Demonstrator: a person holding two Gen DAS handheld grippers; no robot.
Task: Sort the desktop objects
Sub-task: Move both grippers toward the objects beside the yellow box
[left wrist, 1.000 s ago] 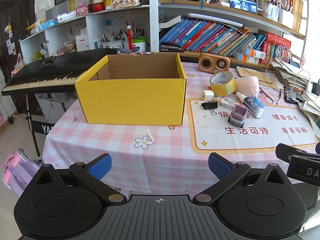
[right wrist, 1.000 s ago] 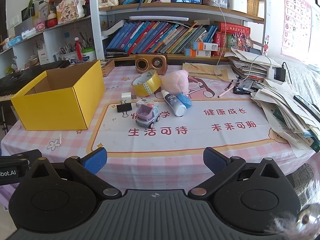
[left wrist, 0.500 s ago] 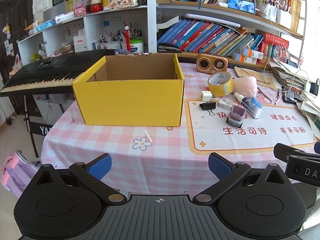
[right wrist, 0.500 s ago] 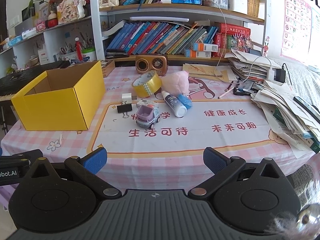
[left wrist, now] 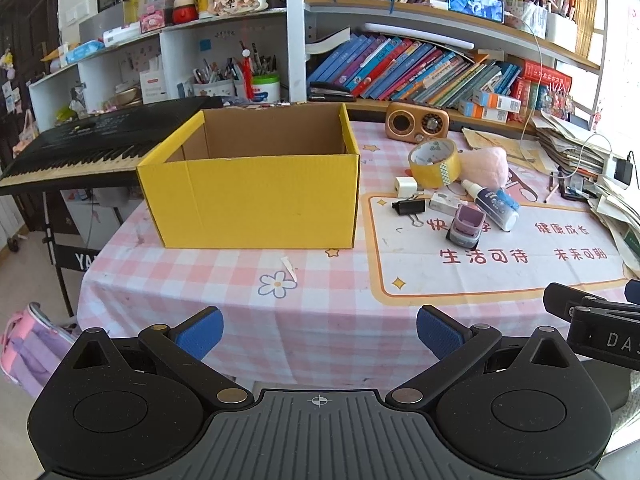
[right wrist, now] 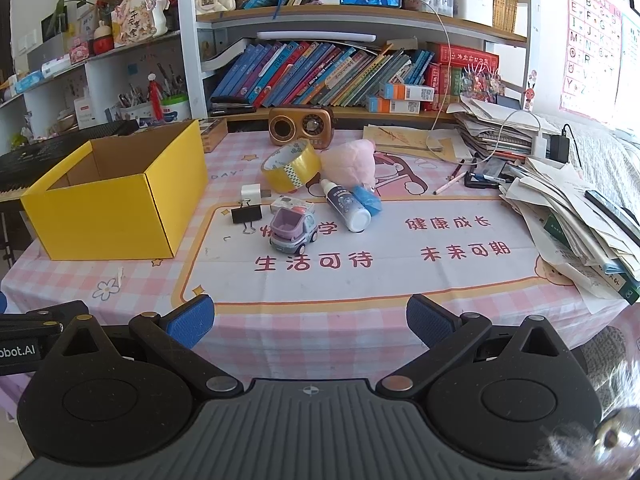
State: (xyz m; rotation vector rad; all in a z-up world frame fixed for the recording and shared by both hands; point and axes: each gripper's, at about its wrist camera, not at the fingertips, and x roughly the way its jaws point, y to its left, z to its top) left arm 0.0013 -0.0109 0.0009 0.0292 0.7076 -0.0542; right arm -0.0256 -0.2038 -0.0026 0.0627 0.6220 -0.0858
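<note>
An open yellow cardboard box stands on the left of the pink checked table, and what I see of its inside is bare. To its right lies a cluster: a tape roll, a pink plush, a white bottle, a purple toy car, a black binder clip and a white charger cube. My left gripper is open at the table's near edge, in front of the box. My right gripper is open too, before the printed mat, holding nothing.
A wooden radio stands at the back of the table. Stacked papers and cables crowd the right side. A keyboard sits left of the table, a backpack on the floor, bookshelves behind.
Both views have shifted slightly: the box and the objects sit a little lower and nearer than before. Both grippers stay open. Nothing on the table has moved.
</note>
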